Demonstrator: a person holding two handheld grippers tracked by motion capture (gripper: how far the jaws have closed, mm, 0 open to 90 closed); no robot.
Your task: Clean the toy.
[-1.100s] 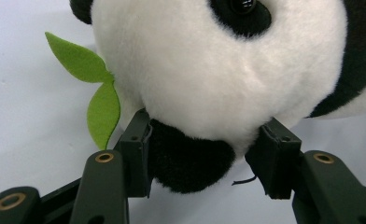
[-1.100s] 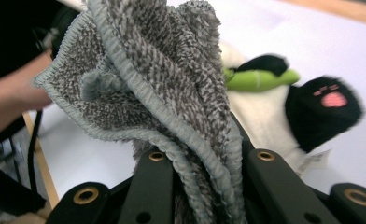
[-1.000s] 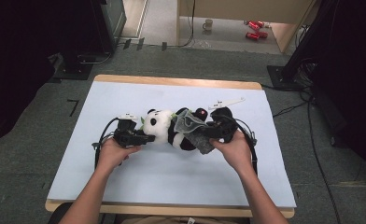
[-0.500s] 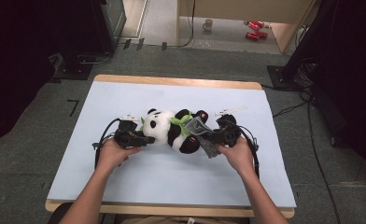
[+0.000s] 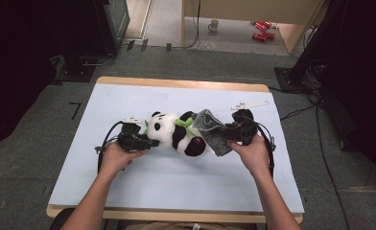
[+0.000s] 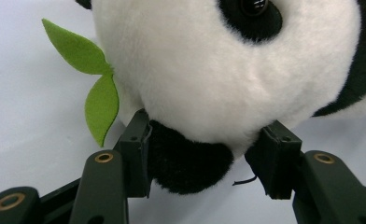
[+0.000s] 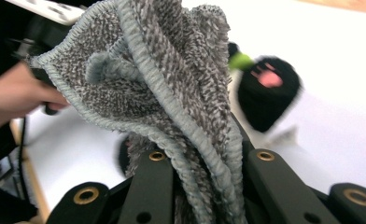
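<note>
A black-and-white panda plush [image 5: 174, 132] lies on its side mid-table, head to the left, a green felt leaf [image 6: 95, 88] at its neck. My left gripper [image 5: 145, 142] is at the head; in the left gripper view [image 6: 208, 128] its jaws press the white fur on both sides of a black ear [image 6: 186, 165]. My right gripper [image 5: 231, 130] is shut on a grey knitted cloth [image 5: 212, 132] that trails from the jaws toward the panda's legs. The bunched cloth [image 7: 172, 84] rises between the right gripper's [image 7: 204, 154] jaws, and a black foot with a pink paw [image 7: 267, 91] lies beyond.
A pale blue mat [image 5: 128, 96] covers the wooden table. A white strip [image 5: 249, 104] lies just behind the right gripper. Black cables [image 5: 107, 136] loop from both grippers. On the floor beyond stand a mug [image 5: 214, 24] and red cans [image 5: 260, 29].
The right gripper has drawn the grey cloth rightward off the panda's lower body, and the cloth now stretches out to the right. The left gripper has held still at the head.
</note>
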